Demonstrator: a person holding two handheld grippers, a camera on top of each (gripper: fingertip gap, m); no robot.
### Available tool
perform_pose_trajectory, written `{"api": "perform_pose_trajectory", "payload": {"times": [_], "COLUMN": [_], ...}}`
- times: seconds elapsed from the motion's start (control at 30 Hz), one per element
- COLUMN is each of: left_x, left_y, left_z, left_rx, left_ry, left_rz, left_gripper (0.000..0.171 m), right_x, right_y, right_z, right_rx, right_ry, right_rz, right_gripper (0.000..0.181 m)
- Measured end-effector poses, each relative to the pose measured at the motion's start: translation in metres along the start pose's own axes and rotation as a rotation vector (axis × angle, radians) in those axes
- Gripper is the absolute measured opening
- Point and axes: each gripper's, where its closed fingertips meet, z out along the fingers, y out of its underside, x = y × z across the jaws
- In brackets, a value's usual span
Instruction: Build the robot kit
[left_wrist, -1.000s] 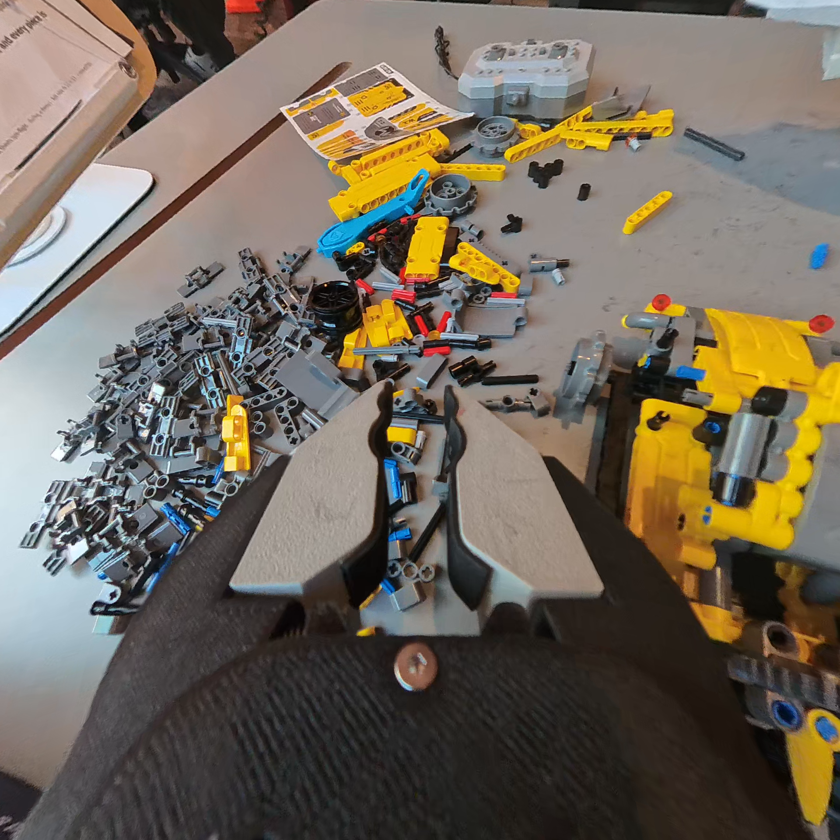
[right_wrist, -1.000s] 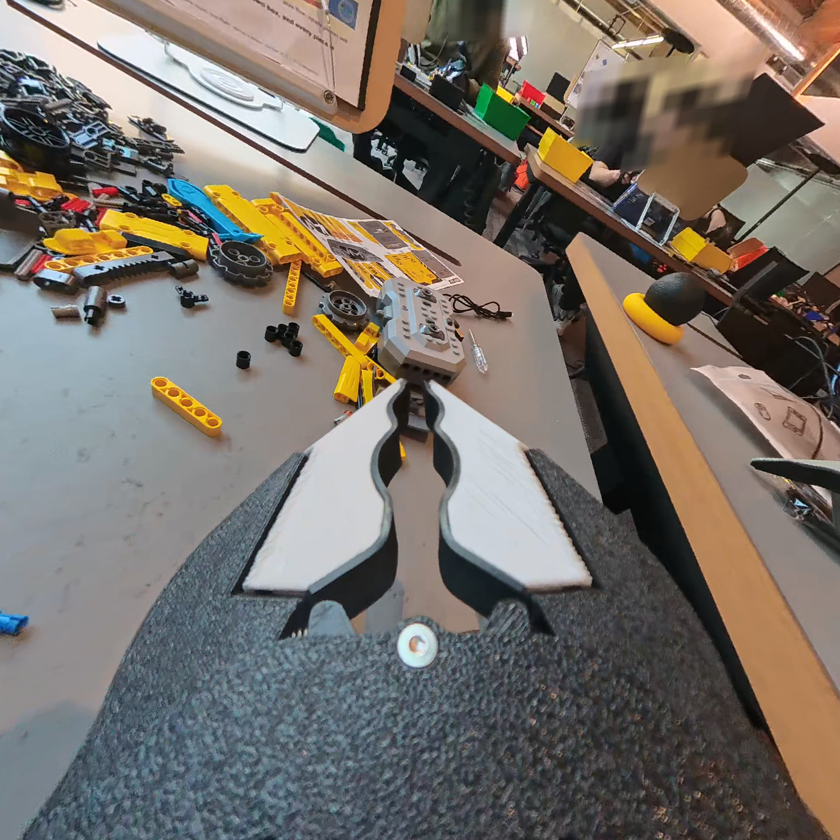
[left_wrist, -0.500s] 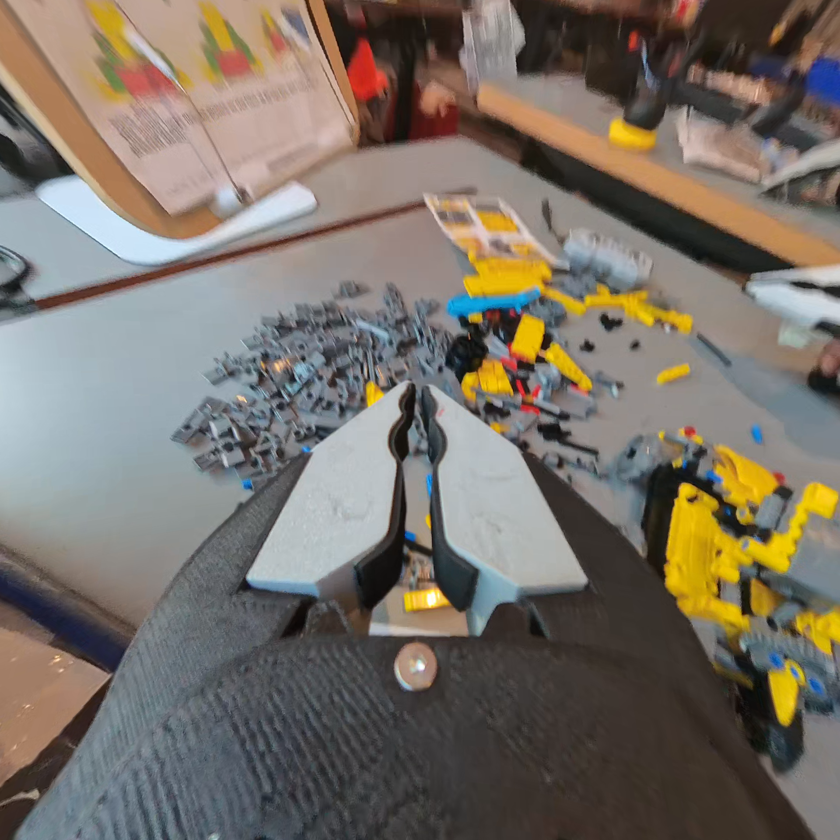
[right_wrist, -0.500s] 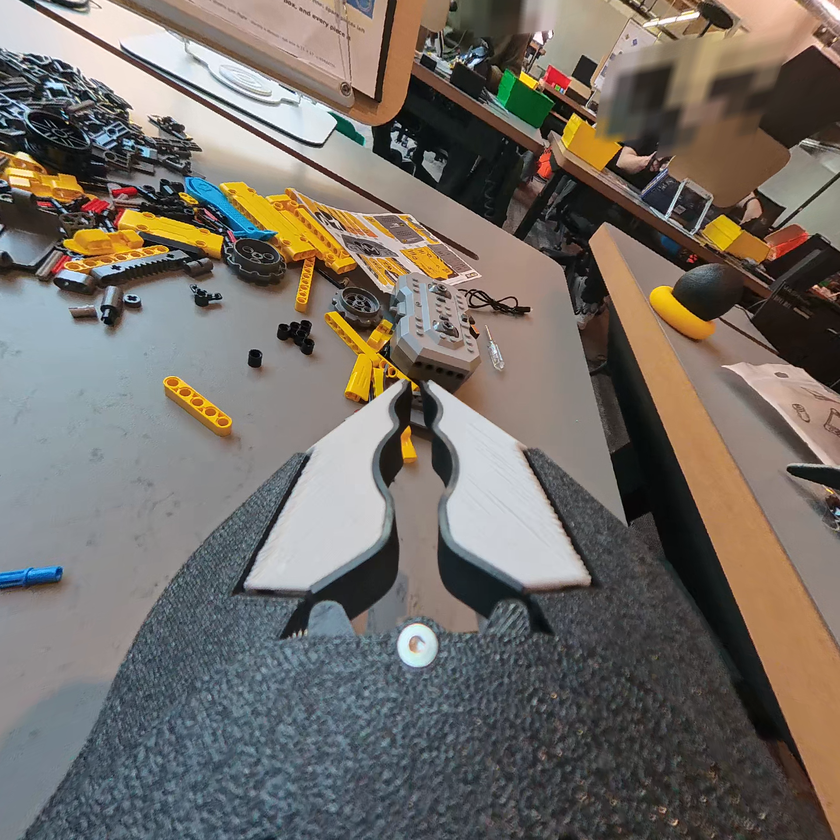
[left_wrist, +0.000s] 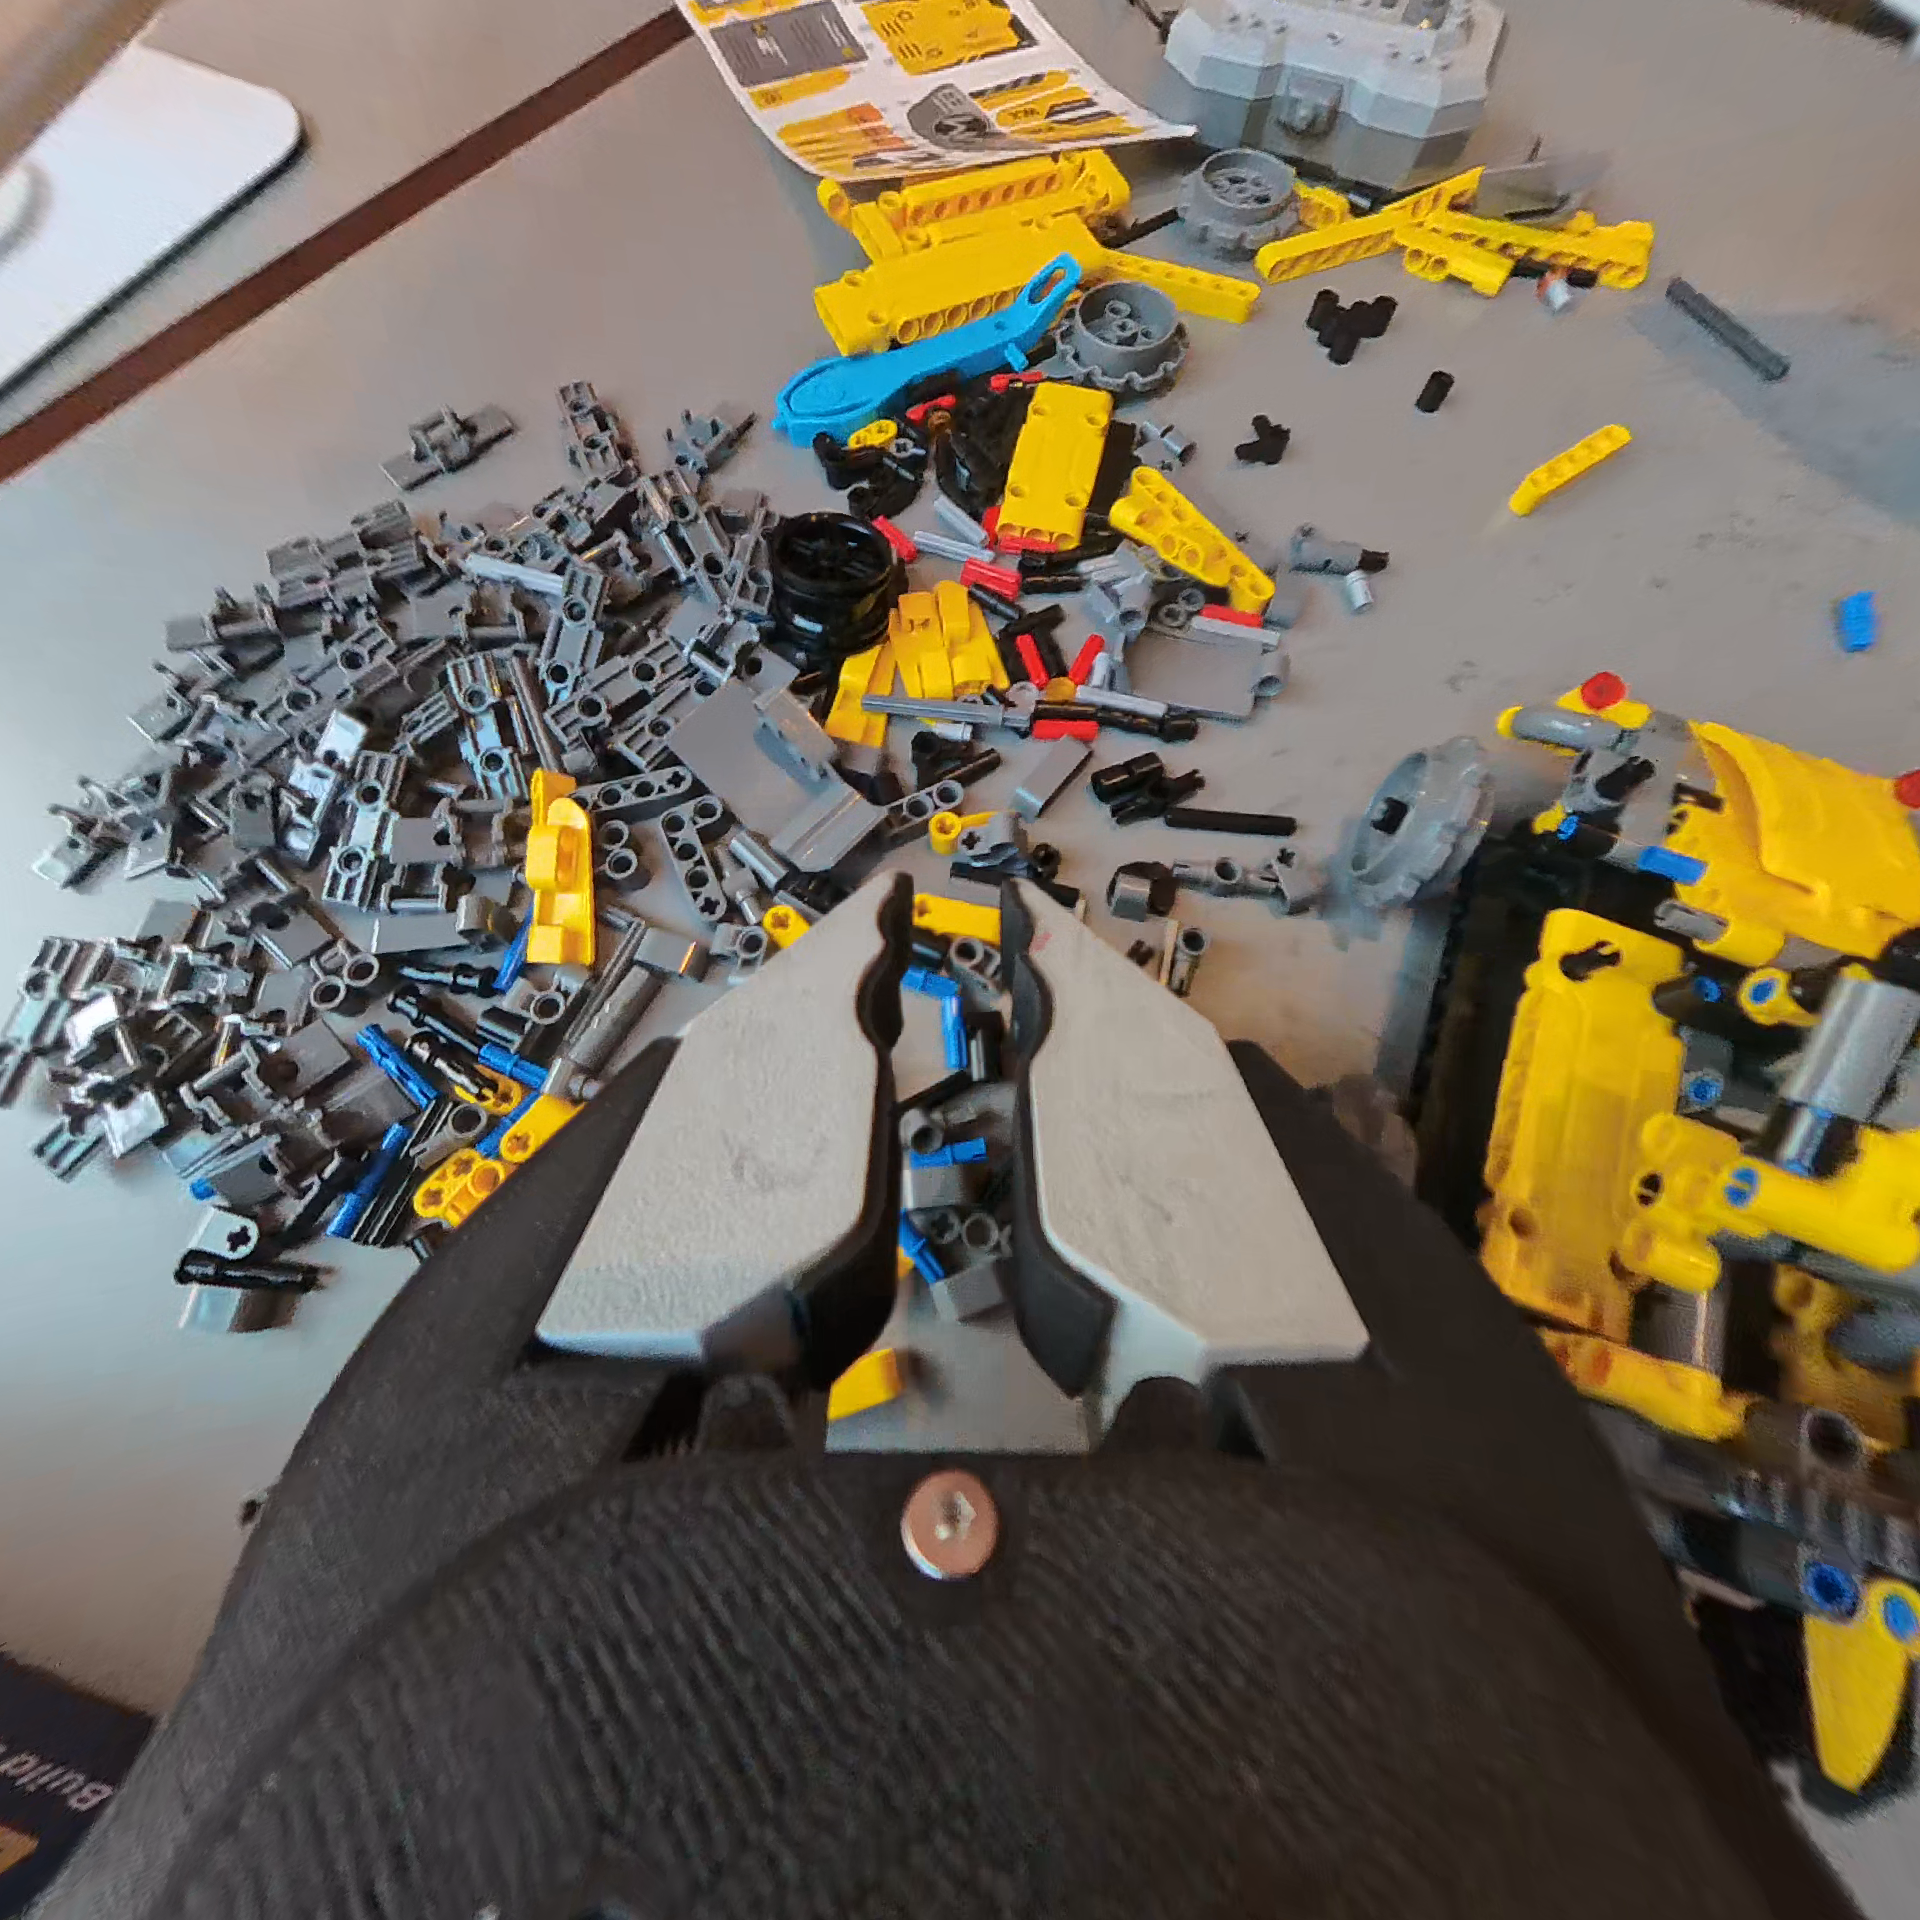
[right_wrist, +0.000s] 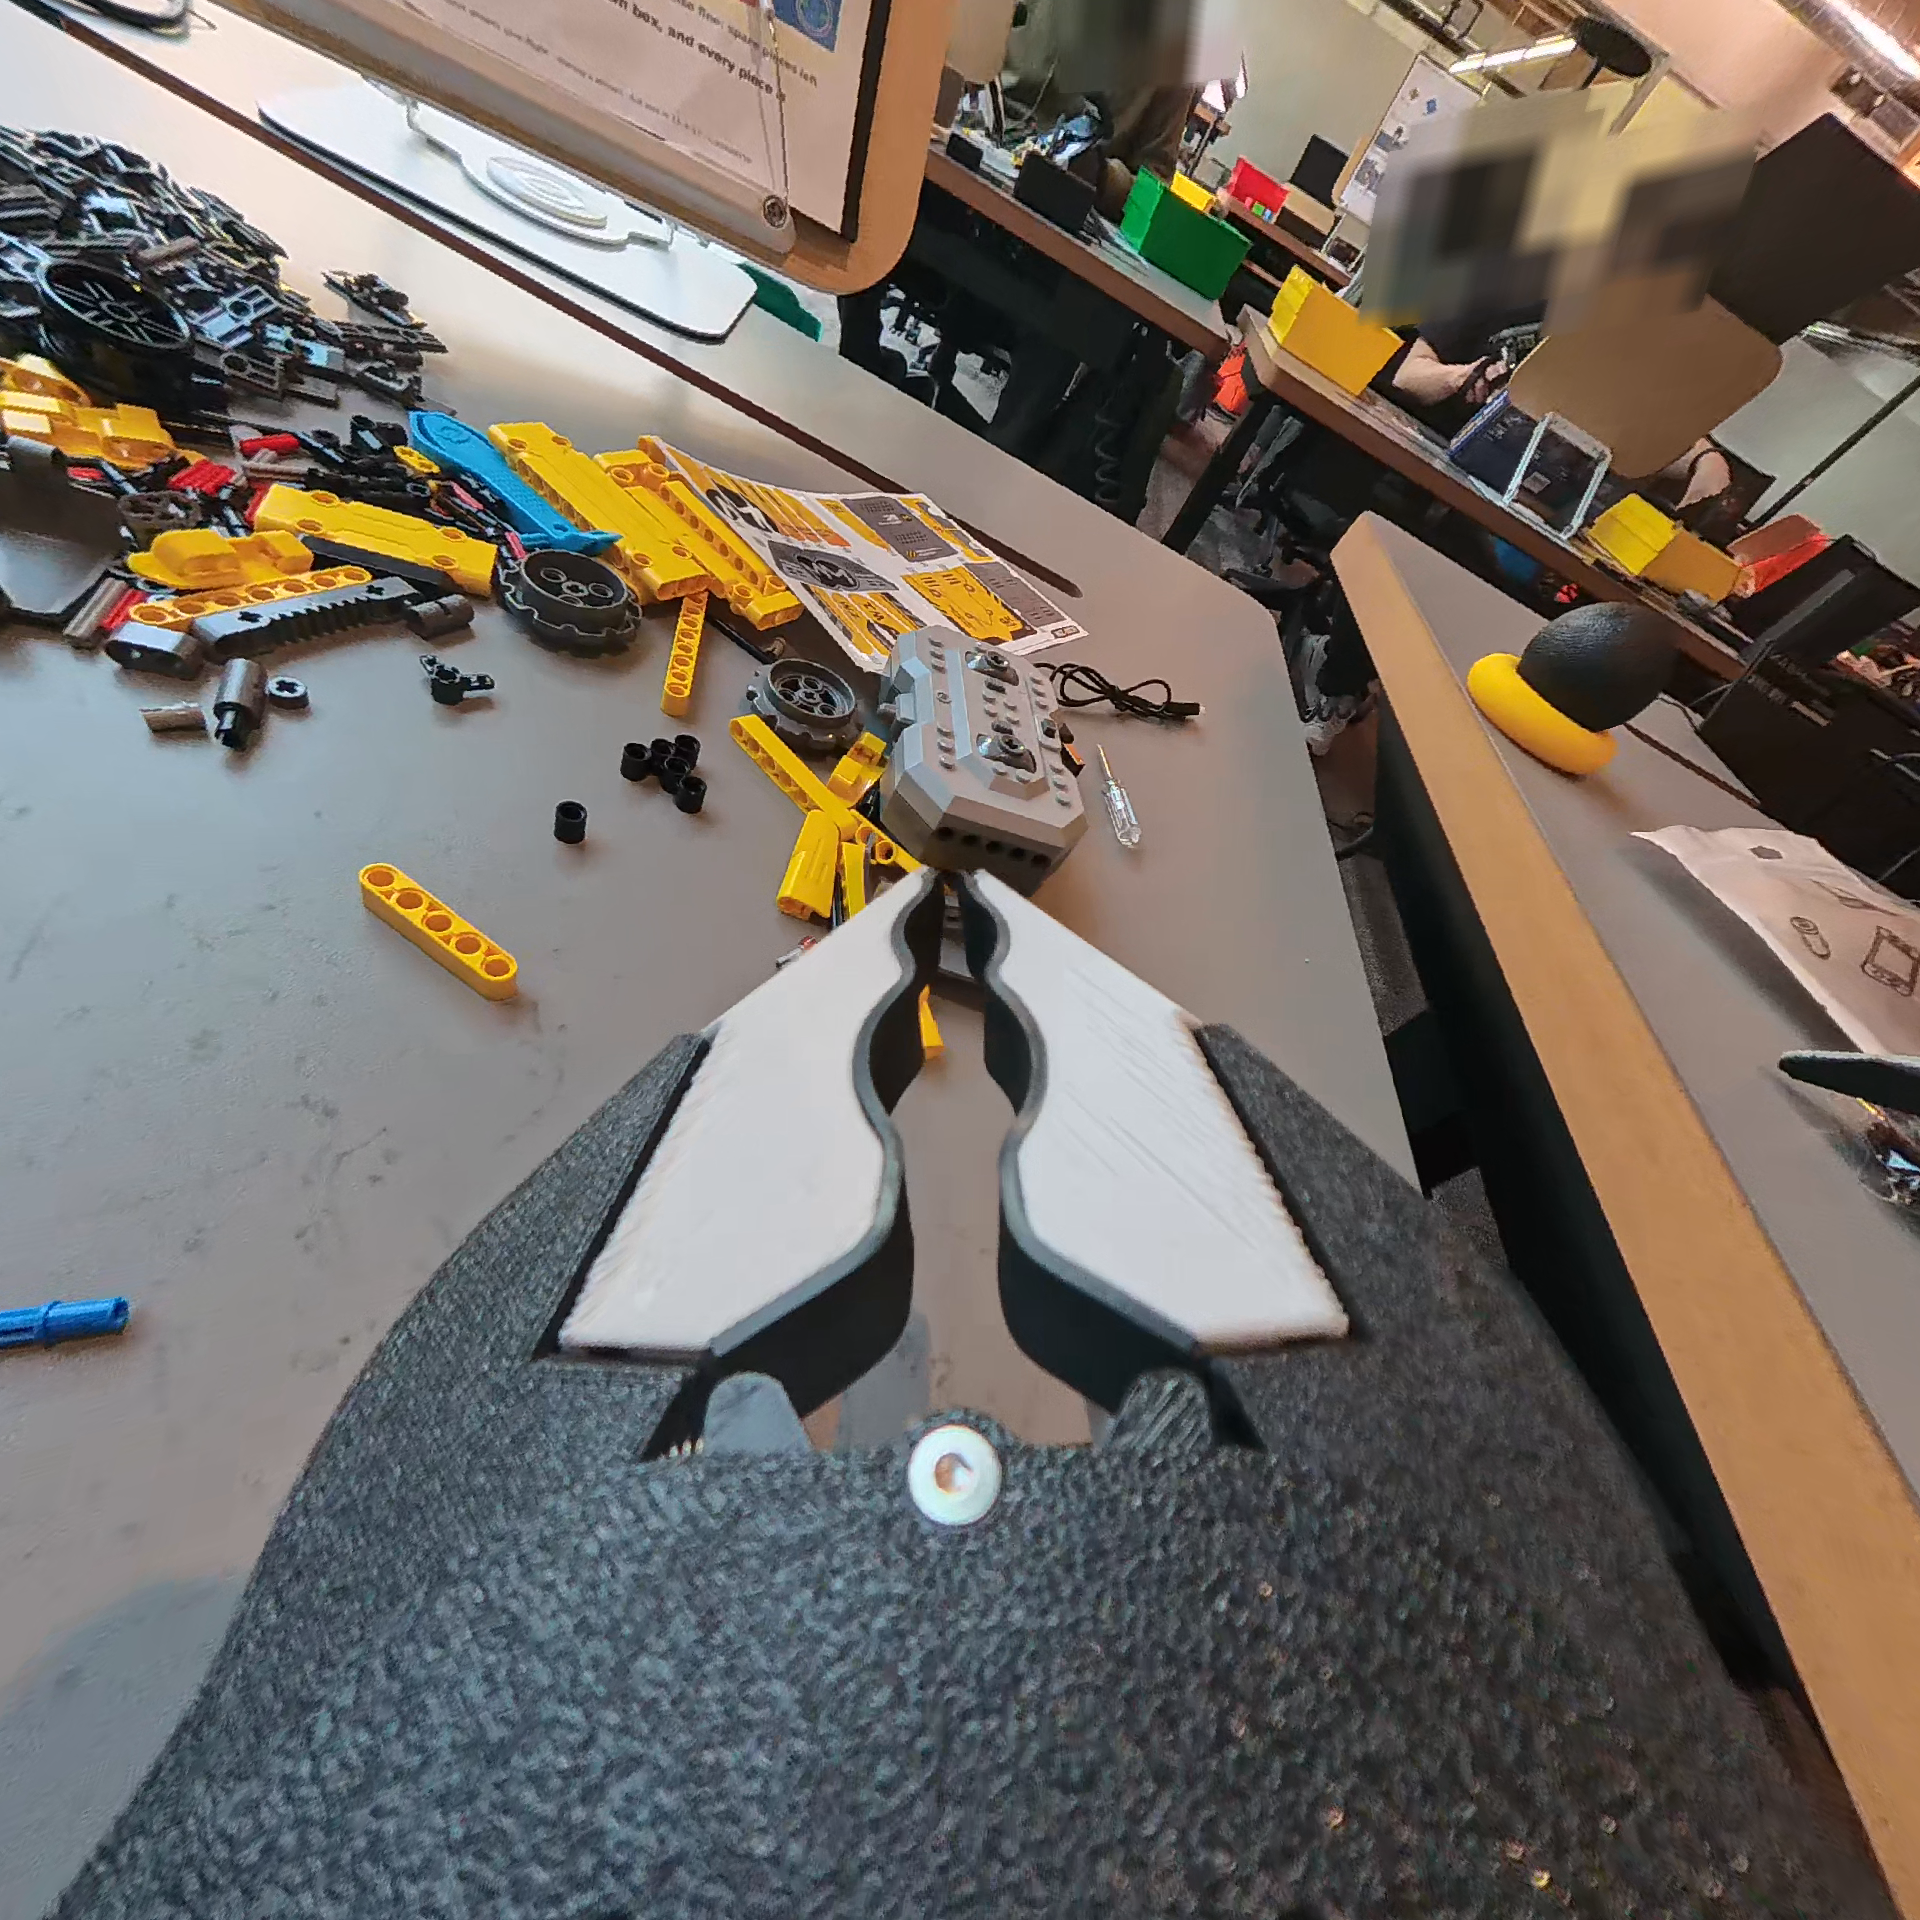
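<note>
Left gripper (left_wrist: 951, 904) hovers parted and empty over the loose parts pile (left_wrist: 416, 831); right gripper (right_wrist: 943, 888), nearly closed on nothing, noses toward the grey hub block (right_wrist: 982, 758).

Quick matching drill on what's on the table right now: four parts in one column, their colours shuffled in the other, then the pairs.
Things:
1. separator tool
2. hub block
3. spoked wheel
4. lone five-hole beam

Colours:
A. yellow
B. black
C. blue
D. grey

Pairs: 1-C, 2-D, 3-B, 4-A
</note>
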Motion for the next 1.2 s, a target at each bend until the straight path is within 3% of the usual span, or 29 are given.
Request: {"api": "perform_pose_trajectory", "payload": {"times": [0.2,0.4,0.57,0.7,0.87,1.2], "left_x": [0.007,0.023,0.006,0.006,-0.009,0.006], "left_y": [0.012,0.009,0.019,0.018,0.021,0.036], "left_z": [0.004,0.001,0.001,-0.005,-0.011,0.001], "left_rx": [-0.066,-0.049,-0.095,-0.074,-0.087,-0.155], "left_ry": [-0.046,0.024,0.003,0.102,0.119,0.155], "left_rz": [0.124,0.112,0.102,0.032,-0.023,0.057], "left_gripper": [0.013,0.014,0.013,0.0,0.0,0.008], "right_x": [0.003,0.013,0.018,0.02,0.019,0.025], "right_y": [0.006,0.01,0.012,0.011,0.009,-0.004], "right_z": [0.01,0.016,0.019,0.018,0.017,0.007], "right_rx": [-0.051,-0.084,-0.105,-0.095,-0.08,0.023], "right_ry": [0.062,0.13,0.162,0.165,0.153,0.118], "right_rz": [-0.099,-0.127,-0.128,-0.12,-0.108,0.019], "right_gripper": [0.002,0.002,0.001,0.0,0.0,0.0]}}
